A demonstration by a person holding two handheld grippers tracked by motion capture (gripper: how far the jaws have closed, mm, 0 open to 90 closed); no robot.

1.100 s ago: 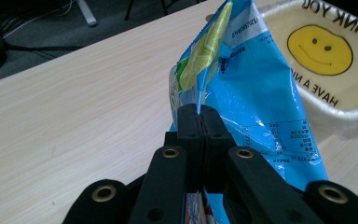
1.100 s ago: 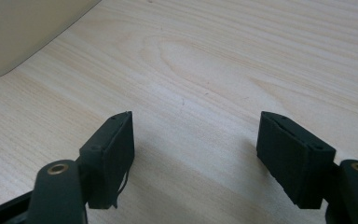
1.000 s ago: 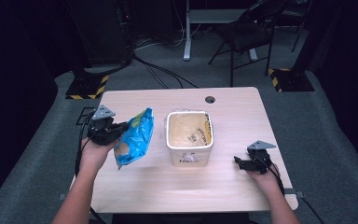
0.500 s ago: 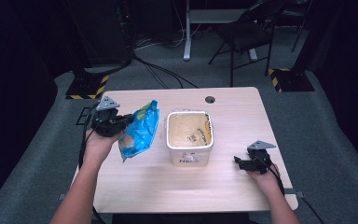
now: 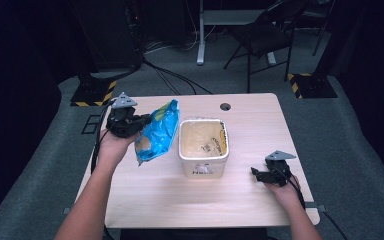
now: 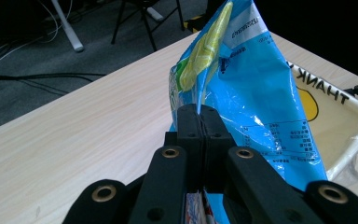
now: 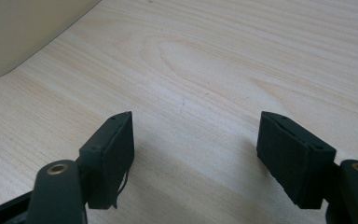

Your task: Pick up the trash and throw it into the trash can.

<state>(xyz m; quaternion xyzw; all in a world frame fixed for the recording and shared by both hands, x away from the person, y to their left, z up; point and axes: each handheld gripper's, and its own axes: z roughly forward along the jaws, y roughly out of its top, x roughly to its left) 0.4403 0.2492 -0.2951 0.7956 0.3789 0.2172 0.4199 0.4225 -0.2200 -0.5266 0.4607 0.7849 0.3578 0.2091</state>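
At the left side of the worktop [image 5: 145,200], I am holding my left gripper [image 5: 139,121] raised, its fingers [image 6: 189,126] pressed together on the edge of the blue snack bag [image 5: 156,132]. The bag is hanging off the worktop with its long axis running far-to-near, just left of the cream tub [image 5: 203,167] and tipped toward it. My left hand is the nearer one, so I am judging the next move goes rightward over the tub's open top. At the right, my right gripper [image 5: 265,174] is resting low by the worktop, fingers [image 7: 109,156] spread wide, gripping nothing.
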